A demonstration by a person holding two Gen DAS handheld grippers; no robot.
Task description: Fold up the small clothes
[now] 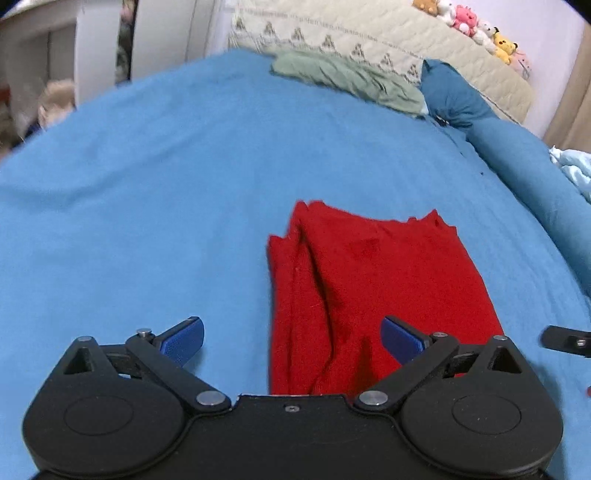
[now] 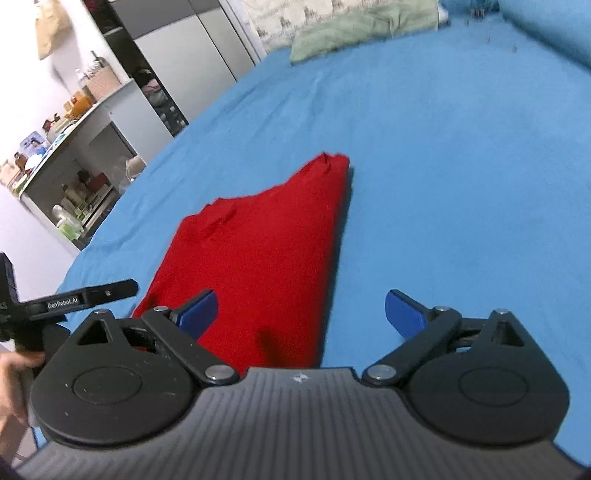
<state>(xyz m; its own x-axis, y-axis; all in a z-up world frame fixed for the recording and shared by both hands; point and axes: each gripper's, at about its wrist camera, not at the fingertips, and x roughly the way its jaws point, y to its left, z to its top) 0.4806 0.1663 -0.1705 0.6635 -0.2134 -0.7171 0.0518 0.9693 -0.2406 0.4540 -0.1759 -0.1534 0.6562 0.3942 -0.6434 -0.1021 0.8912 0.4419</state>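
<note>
Blue bedsheet (image 1: 147,184) bears red garment (image 1: 369,280); shelves (image 2: 66,177) beside bed

The folded garment (image 1: 373,295) is plain bright red, with no print, lying on a bed sheet (image 1: 147,192) of even mid-blue. At the far end a crumpled cloth (image 1: 347,77) is pale sage green, and behind it the headboard cover (image 1: 424,40) is cream, quilted, with a row of grey-brown triangles. The plush toys (image 1: 476,26) on top are pink, white and yellow. Each claw — left claw (image 1: 291,341), right claw (image 2: 300,314) — is black with deep blue pads (image 1: 184,341).
</note>
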